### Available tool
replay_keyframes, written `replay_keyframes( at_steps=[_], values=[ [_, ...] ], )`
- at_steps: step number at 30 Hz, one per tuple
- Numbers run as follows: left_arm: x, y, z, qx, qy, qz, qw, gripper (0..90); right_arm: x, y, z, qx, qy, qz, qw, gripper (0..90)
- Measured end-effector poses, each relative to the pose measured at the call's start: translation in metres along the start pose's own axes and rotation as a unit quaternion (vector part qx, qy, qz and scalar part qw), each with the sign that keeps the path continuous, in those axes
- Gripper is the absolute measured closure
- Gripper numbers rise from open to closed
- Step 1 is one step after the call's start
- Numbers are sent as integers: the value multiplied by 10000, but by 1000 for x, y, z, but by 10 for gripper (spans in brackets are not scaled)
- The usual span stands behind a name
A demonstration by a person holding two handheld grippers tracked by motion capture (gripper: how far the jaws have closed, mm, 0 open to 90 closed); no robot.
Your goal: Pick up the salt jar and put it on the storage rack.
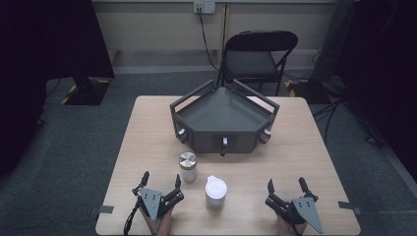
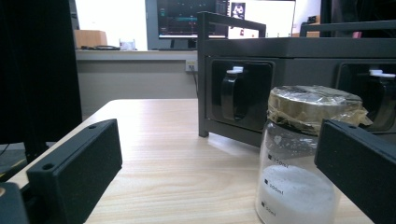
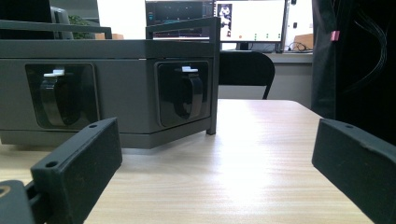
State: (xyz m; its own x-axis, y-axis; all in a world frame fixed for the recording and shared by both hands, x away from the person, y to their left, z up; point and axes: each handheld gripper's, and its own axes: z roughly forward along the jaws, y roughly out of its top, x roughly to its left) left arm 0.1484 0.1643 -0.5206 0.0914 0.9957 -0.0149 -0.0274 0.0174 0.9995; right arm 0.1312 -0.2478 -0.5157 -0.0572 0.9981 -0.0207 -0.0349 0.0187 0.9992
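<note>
A small clear jar [image 1: 187,166] with a metallic lid stands on the wooden table [image 1: 147,142], in front of a dark grey angular box [image 1: 223,115]. In the left gripper view the jar [image 2: 294,177] holds white powder, and film covers its lid. It stands just ahead, partly behind the right jaw. My left gripper [image 1: 161,179] [image 2: 210,168] is open, near and to the left of the jar. A white lidded cup [image 1: 215,191] stands between the two grippers. My right gripper [image 1: 285,183] [image 3: 215,163] is open with nothing between its jaws, facing the box [image 3: 107,93].
The box has raised rails on top and black knobs [image 3: 189,93] set into its front faces. A black folding chair [image 1: 258,56] stands beyond the far table edge. Bare tabletop [image 3: 252,154] lies ahead of the right gripper.
</note>
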Motion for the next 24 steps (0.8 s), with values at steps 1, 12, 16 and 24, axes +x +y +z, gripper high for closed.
replay_keyframes(
  at_steps=[1,12,16,24],
  values=[
    [0,0,0,0,4,-3,10000,1,0,0,0,1,0,1,10000,2],
    [-2,0,0,0,66,5,10000,1,0,0,0,2,-6,3,10000,2],
    [-2,0,0,0,64,4,10000,0,0,0,0,1,-13,4,10000,2],
    [-1,0,0,-3,12,3,10000,0,2,0,0,2,-58,7,10000,2]
  ],
)
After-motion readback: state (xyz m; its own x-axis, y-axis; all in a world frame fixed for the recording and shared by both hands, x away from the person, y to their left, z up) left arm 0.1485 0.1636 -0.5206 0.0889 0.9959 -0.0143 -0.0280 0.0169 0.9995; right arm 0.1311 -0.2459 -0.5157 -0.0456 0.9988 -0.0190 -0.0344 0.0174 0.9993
